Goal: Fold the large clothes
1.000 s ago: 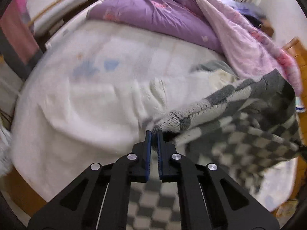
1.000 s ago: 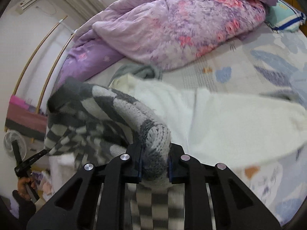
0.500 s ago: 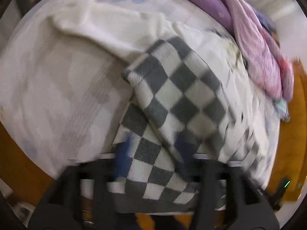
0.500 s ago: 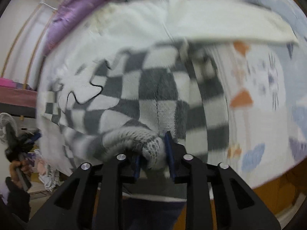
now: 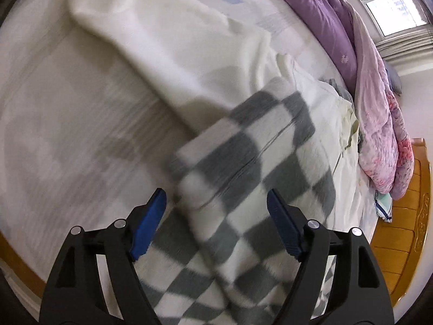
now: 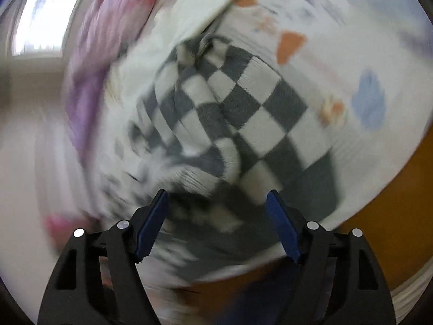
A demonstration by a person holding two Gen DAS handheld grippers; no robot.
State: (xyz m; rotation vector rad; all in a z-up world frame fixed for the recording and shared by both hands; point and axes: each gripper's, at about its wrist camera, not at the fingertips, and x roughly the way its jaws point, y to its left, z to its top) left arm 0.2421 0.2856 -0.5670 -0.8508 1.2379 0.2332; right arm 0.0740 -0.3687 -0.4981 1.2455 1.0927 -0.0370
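Note:
A grey-and-white checkered knit garment (image 5: pixel 251 168) lies on the bed, partly over a white fleece garment (image 5: pixel 173 54). My left gripper (image 5: pixel 216 203) is open and empty, its blue pads spread wide just above the near part of the checkered knit. In the right wrist view, which is motion-blurred, the checkered garment (image 6: pixel 232 119) lies bunched near the bed's edge. My right gripper (image 6: pixel 216 203) is open and empty above it.
A purple and pink floral duvet (image 5: pixel 373 103) is heaped along the far side of the bed. A wooden headboard (image 5: pixel 406 216) stands at the right. The bed's wooden edge (image 6: pixel 392 203) shows in the right wrist view. A window (image 5: pixel 392 2) is behind.
Both grippers held the checkered garment one second ago, laid it on the bed and opened. The left opened first, the right after. The right view is swinging.

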